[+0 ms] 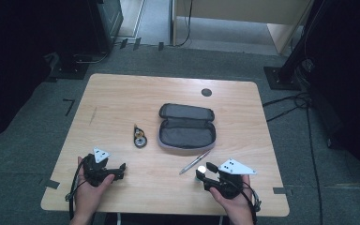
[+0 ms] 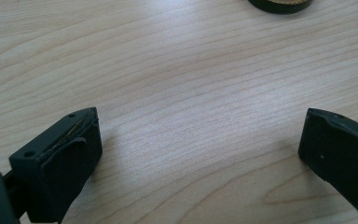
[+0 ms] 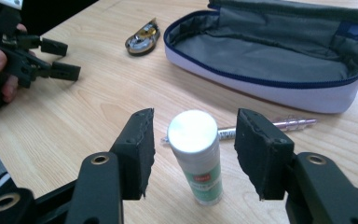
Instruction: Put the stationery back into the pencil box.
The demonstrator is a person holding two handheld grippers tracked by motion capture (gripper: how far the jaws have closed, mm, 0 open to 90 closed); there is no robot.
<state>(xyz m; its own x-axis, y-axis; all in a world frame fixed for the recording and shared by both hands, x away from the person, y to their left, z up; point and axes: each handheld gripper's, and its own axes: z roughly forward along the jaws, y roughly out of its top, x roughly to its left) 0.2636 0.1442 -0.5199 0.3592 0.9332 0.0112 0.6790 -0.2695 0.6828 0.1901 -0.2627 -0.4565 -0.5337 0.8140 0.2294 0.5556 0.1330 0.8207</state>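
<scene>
Your right gripper [image 3: 193,154] has its jaws released either side of the upright glue stick [image 3: 196,154], not yet touching it, near right on the bench [image 1: 122,98] before the pen [image 3: 279,125], while your left gripper [image 1: 117,171] rests released at near left.

in the high view the open pencil case [image 1: 186,127] is lying at the centre of the table [image 1: 122,98], the tape dispenser [image 1: 139,137] just left of it. the pen [image 1: 194,162] is lying below the case, and the glue stick [image 1: 200,172] is standing upright at the pen's lower end, between the right gripper's [image 1: 206,172] jaws.
</scene>
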